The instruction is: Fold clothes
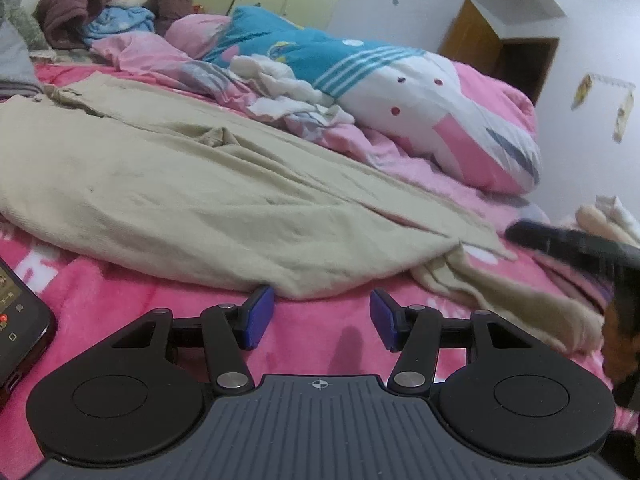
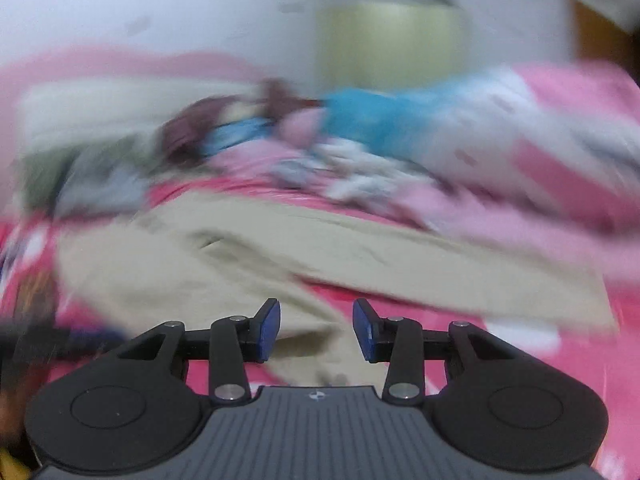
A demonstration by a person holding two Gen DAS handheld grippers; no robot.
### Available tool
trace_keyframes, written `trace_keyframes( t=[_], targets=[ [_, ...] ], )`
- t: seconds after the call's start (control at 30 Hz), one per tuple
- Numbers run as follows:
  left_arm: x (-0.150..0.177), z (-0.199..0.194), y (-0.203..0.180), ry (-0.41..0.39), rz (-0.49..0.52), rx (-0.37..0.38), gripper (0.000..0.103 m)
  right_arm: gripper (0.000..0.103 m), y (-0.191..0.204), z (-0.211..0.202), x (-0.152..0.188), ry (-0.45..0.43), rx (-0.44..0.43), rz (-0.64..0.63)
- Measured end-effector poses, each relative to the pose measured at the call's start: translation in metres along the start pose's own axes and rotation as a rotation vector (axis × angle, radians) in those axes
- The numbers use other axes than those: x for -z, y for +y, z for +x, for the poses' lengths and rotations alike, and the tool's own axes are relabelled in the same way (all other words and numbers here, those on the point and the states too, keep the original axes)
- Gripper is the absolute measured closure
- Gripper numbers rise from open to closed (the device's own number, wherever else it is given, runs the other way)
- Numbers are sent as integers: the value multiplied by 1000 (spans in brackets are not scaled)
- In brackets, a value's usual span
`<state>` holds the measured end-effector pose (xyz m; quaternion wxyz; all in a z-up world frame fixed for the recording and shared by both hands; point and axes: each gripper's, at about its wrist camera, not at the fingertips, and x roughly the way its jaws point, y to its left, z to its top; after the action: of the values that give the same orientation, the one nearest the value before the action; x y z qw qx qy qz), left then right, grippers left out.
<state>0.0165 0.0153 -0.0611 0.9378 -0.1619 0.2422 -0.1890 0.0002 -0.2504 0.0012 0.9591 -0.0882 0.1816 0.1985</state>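
Observation:
A large beige garment [image 1: 192,184] lies spread and creased across the pink bedcover [image 1: 120,292], its near hem bunched just beyond my left gripper [image 1: 322,316]. That gripper is open, its blue pads apart over bare pink cover, nothing between them. In the blurred right wrist view the same beige garment [image 2: 280,256] stretches across the bed. My right gripper [image 2: 316,328] hangs over a fold of it with its jaws apart, the pads clear of the cloth. A blurred black body [image 1: 580,248] of that right gripper enters the left wrist view at the right edge, above the garment's trailing corner.
A phone [image 1: 20,320] lies on the cover at the left edge. A rolled pink, blue and white quilt [image 1: 400,92] runs behind the garment. More clothes [image 1: 100,12] are heaped at the far left, and pale items [image 1: 608,216] lie at the right.

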Motion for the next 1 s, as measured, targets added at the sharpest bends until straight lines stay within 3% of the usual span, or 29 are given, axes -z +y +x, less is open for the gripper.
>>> trace_keyframes(
  t=[0.27,0.4,0.47,0.57,0.7,0.87,1.0],
  targets=[
    [-6,-1,9,-63,-53,-32,48,65,97,45,24,-17,-116,-609],
    [-7,-1,12,-61,-61,-26,48,67,120,68,36,-15,-143,-753],
    [-6,-2,12,-60,-54,-19,48,77,126,78,41,-15,-140,-793],
    [-5,-7,14,-48,-55,7,48,99,126,82,41,-9,-111,-757],
    [-3,-18,16,3,-80,71,48,101,113,68,25,1,-135,-575],
    [-2,-42,19,3,-126,133,40,101,88,39,-6,31,-279,-270],
    [4,-49,28,-10,-203,149,38,101,82,34,-6,106,-400,-139]
  ],
)
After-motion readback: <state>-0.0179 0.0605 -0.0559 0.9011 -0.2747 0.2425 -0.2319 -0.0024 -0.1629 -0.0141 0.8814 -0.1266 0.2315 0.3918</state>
